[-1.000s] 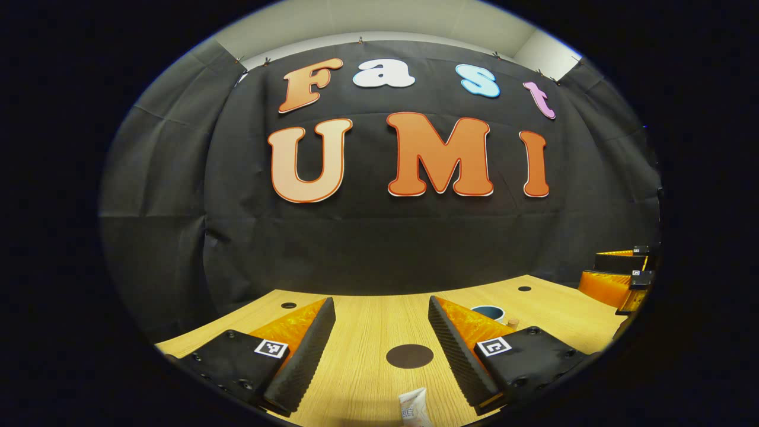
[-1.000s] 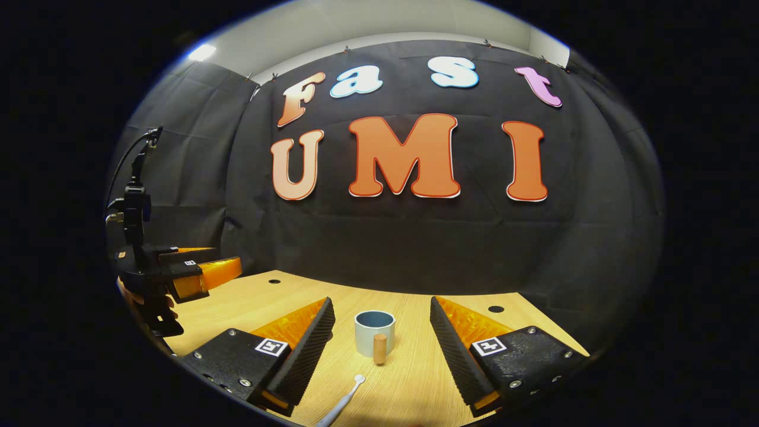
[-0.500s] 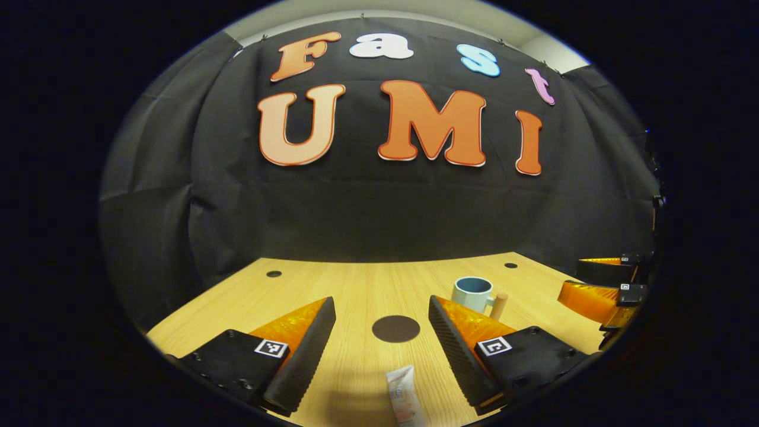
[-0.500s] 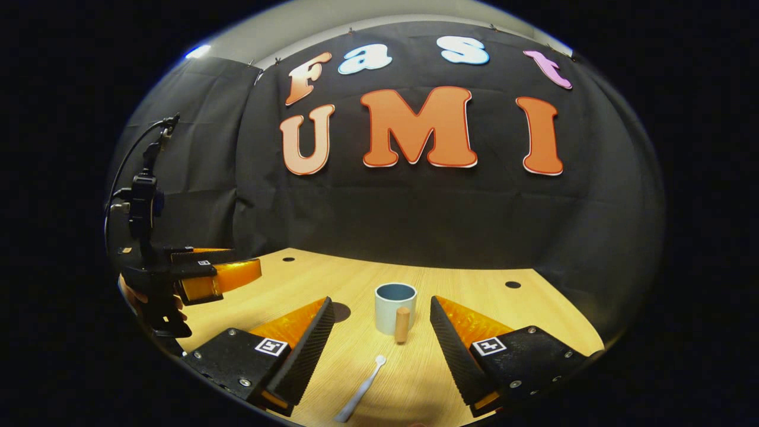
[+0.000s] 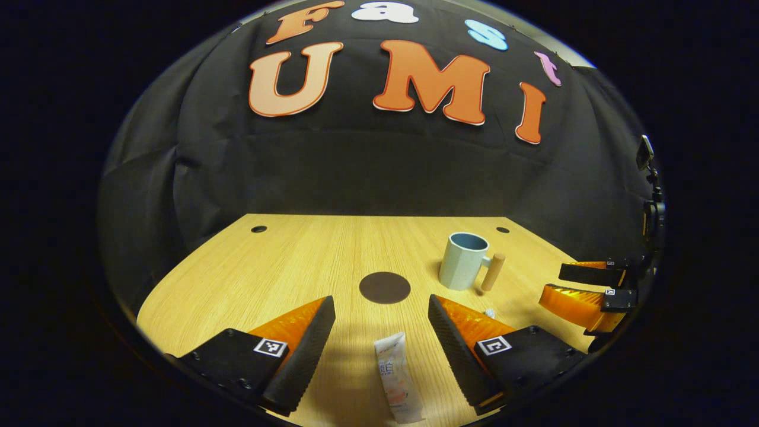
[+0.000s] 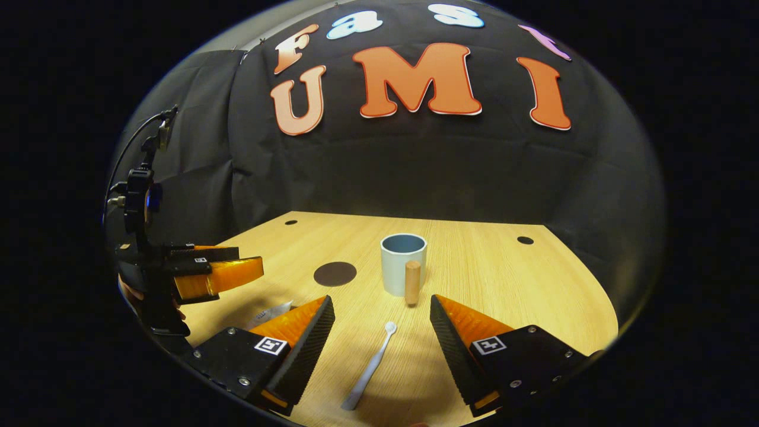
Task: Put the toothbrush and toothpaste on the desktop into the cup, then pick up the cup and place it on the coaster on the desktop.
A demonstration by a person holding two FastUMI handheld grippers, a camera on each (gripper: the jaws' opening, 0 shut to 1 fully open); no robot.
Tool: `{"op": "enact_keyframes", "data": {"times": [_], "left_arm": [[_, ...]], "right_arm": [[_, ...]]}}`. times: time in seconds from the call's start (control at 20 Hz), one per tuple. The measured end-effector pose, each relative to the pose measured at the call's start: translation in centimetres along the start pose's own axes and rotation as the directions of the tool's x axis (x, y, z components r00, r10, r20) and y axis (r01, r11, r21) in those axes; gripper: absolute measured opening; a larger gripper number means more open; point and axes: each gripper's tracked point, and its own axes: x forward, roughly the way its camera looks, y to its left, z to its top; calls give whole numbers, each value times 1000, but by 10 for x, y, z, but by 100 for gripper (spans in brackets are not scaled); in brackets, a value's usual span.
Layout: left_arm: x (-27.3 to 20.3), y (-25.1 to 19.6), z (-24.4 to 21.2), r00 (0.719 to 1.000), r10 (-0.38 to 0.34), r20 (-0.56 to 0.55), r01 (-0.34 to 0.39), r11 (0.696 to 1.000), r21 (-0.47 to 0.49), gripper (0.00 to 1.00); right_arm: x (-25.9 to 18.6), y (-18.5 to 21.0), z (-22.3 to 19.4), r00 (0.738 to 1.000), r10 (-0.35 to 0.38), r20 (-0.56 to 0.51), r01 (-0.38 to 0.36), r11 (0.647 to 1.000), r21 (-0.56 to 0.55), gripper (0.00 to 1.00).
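Right now I see the wooden desktop (image 5: 284,261) carrying everything, both grippers spread wide and empty above it. My left gripper (image 5: 379,338) straddles the toothpaste (image 5: 396,379) at 6 o'clock; its label is too blurred to read. My right gripper (image 6: 382,338) frames the white toothbrush (image 6: 370,369). Cup (image 6: 403,264) stands at 12 o'clock beyond, coaster (image 6: 335,274) at 11.

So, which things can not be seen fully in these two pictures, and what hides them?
- Toothpaste: left gripper view, near end cut off by the bottom edge; in the right gripper view the right gripper's finger hides most of it.
- Toothbrush: left gripper view, the left gripper's finger covers nearly all.
- Cup: inside bottom hidden by its own wall.
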Motion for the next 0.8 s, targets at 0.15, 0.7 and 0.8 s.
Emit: {"op": "enact_keyframes", "data": {"times": [0.15, 0.7, 0.8], "left_arm": [[5, -2, -17, 998, -21, -62, 19, 999, -28, 100], [5, 2, -79, 956, -31, -292, 22, 999, -33, 96], [3, 2, -87, 946, -36, -324, 20, 999, -50, 93]], "right_arm": [[5, 1, -15, 998, -3, -55, 3, 1000, -9, 98], [11, 11, -64, 969, 3, -248, -4, 1000, -2, 93], [13, 12, -72, 961, 0, -275, 0, 1000, -1, 93]]}}
